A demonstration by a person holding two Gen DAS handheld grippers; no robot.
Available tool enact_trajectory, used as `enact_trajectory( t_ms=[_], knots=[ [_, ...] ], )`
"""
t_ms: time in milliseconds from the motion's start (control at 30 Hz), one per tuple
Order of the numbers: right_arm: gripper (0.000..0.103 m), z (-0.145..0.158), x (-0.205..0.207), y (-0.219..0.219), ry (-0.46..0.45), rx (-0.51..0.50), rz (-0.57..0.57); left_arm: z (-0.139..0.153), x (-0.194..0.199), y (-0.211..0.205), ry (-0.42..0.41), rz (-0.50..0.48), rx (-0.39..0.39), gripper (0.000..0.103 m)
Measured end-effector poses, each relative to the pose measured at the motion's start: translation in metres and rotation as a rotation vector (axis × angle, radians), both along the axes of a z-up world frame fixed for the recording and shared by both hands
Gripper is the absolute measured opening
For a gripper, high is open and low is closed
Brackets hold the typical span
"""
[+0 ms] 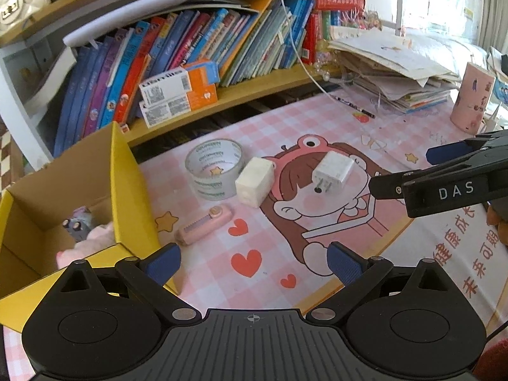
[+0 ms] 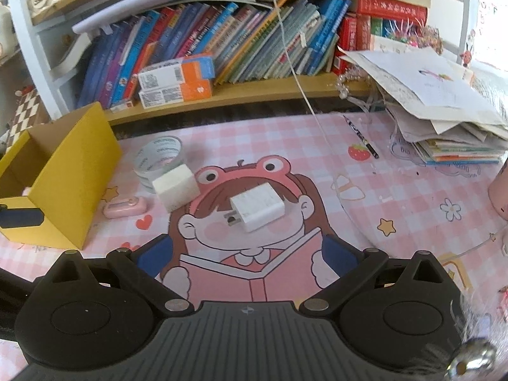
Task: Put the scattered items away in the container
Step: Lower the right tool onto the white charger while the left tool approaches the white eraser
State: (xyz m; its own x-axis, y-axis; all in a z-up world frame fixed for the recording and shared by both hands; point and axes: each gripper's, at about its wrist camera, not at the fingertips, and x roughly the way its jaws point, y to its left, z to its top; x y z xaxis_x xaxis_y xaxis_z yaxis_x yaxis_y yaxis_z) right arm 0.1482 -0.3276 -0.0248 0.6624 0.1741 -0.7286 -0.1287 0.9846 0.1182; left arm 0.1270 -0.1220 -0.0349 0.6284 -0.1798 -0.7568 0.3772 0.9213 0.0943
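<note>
Left wrist view first: the left gripper (image 1: pixel 252 262) hangs low over the pink desk mat (image 1: pixel 317 127) with its blue pads spread wide and nothing between them. Right beside it sits the yellow cardboard box (image 1: pixel 127 187), open top facing up, with a pink plush (image 1: pixel 95 238) and a small grey toy (image 1: pixel 76 223) already lying inside, so that's clearly the container. Still out on the mat: a roll of clear tape (image 1: pixel 214 166), a cream block (image 1: pixel 255 182) touching the tape, a pink slim gadget (image 1: pixel 204 223) nearer the box, and a white charger plug (image 1: pixel 333 171) lying on its side, prongs pointing toward the camera. The right gripper (image 1: pixel 403 171) pokes in from the right edge, tips near the charger; it looks parted from here.

Right wrist view: the right gripper (image 2: pixel 247 252) is lined up square on the charger plug (image 2: pixel 257 211), fingers wide apart and empty. Probably it's going for the charger next, since the gap straddles it nicely. The box (image 2: pixel 76 171) sits off to the left, the tape (image 2: pixel 158 158) and cream block (image 2: pixel 176 185) between.
</note>
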Motion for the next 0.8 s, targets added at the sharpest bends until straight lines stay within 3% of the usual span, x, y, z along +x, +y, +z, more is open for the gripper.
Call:
enact_trajectory(
  t_ms=[367,800],
  knots=[
    [0.101,-0.017,0.016,-0.003,0.049,-0.012,-0.009,-0.016,0.020,-0.002,0.036,-0.012,0.007,0.100],
    [0.095,-0.033,0.045,0.003,0.031,-0.064,0.056,-0.027,0.044,-0.010,0.015,-0.014,0.022,0.100]
  ],
)
